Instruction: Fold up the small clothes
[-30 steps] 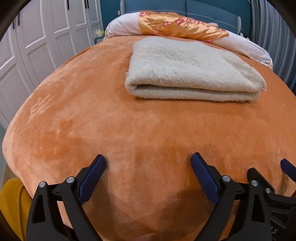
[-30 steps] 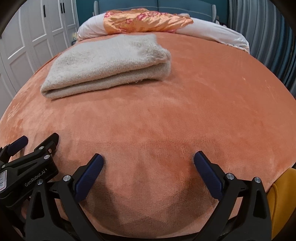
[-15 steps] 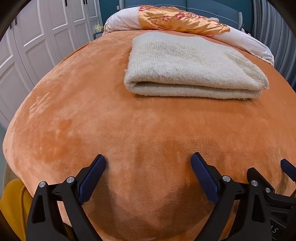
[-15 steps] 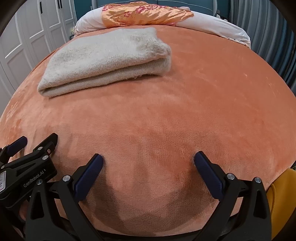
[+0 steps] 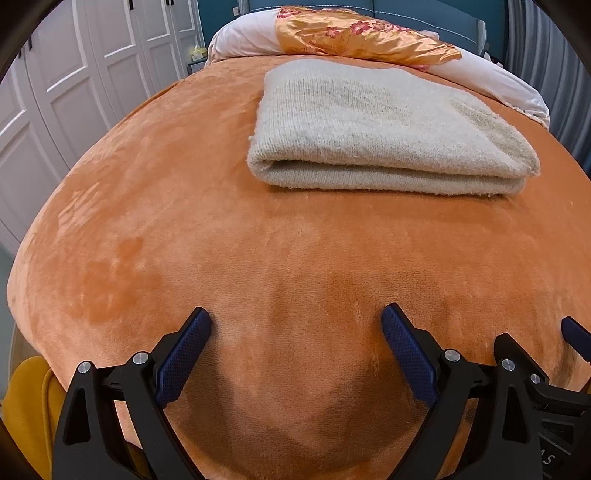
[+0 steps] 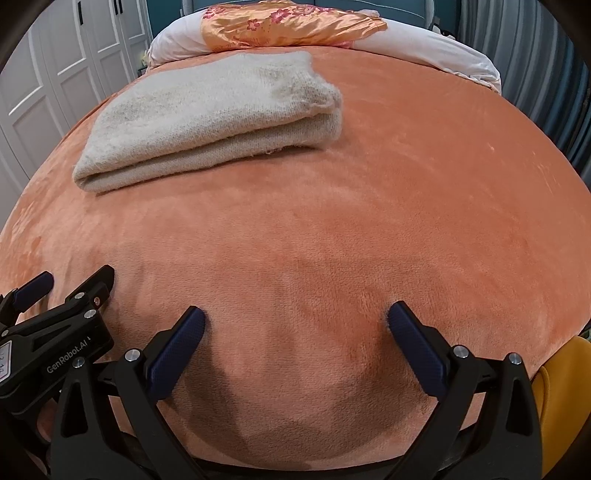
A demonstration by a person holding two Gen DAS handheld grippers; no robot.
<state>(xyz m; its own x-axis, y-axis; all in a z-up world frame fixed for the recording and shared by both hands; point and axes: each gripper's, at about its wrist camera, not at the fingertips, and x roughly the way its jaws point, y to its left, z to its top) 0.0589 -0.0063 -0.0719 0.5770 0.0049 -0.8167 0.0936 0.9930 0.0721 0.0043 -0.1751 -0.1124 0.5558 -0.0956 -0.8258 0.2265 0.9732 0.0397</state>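
A cream knitted garment lies folded in a flat rectangle on the orange bed blanket, folded edge toward me. It also shows in the right wrist view, up and to the left. My left gripper is open and empty, low over the blanket, well short of the garment. My right gripper is open and empty too, beside the left one, whose body shows at the lower left of the right wrist view.
A white pillow with an orange flowered satin cloth lies at the bed head. White wardrobe doors stand to the left. A grey curtain hangs on the right. Yellow fabric shows at the near bed edge.
Both grippers have moved a little forward toward the folded garment, which looks larger and nearer. Both stay open.
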